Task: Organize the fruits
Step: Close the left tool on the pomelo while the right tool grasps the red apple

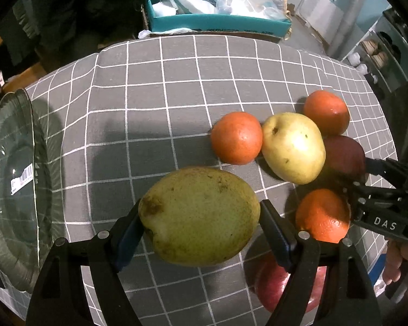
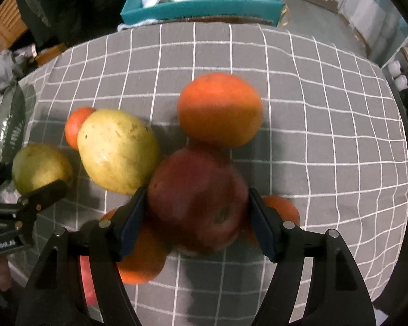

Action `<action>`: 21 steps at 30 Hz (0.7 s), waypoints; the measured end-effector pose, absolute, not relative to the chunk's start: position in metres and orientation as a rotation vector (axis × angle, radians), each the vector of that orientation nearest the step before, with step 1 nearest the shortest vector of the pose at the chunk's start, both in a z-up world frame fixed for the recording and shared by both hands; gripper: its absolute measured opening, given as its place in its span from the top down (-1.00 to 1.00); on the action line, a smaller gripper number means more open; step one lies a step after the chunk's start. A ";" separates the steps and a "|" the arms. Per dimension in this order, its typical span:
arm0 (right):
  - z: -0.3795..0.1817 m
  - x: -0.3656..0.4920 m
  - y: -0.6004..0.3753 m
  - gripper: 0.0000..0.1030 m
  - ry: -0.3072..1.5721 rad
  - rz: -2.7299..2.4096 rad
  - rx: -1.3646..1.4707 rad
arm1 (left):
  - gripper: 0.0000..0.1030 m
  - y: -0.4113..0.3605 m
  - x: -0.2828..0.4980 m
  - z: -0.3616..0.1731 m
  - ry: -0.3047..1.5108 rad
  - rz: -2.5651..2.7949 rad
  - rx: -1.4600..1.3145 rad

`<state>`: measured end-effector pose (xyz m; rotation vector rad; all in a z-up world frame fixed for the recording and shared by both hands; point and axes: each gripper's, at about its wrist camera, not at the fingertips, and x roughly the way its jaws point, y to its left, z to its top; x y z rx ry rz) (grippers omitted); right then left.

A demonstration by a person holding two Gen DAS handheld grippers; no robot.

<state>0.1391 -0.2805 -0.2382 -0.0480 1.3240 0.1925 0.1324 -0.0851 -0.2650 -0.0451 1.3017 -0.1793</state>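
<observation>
My left gripper [image 1: 201, 217] is shut on a green pear [image 1: 198, 216], held above the grey checked cloth. My right gripper [image 2: 197, 209] is shut on a dark red apple [image 2: 197, 198]; it shows at the right of the left wrist view [image 1: 367, 179] with the apple [image 1: 342, 154]. A yellow pear [image 1: 293, 146] lies among three oranges [image 1: 236, 137], [image 1: 326, 111], [image 1: 322, 214]. Another red apple [image 1: 274, 288] lies under my left gripper. In the right wrist view the yellow pear [image 2: 117, 150] and an orange [image 2: 220, 108] lie by the held apple, and the green pear [image 2: 39, 167] sits in the left gripper.
A clear glass plate [image 1: 2, 190] with a barcode sticker sits at the table's left edge. A teal box [image 1: 217, 24] with plastic bags stands beyond the far edge. White shelves [image 1: 380, 54] stand at the far right. The grey checked cloth [image 1: 163, 81] covers the table.
</observation>
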 end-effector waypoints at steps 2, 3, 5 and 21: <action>-0.238 0.139 -0.280 -0.39 1.330 0.198 -0.053 | -0.60 -0.084 0.133 -0.265 1.301 -0.181 -0.049; -0.238 0.139 -0.279 -0.39 1.327 0.198 -0.059 | -0.60 -0.083 0.133 -0.265 1.302 -0.181 -0.053; -0.237 0.137 -0.276 -0.39 1.320 0.197 -0.075 | -0.60 -0.084 0.132 -0.265 1.301 -0.181 -0.059; -0.195 0.118 -0.276 -0.38 1.189 0.143 -0.101 | -0.60 -0.077 0.119 -0.224 1.198 -0.156 -0.049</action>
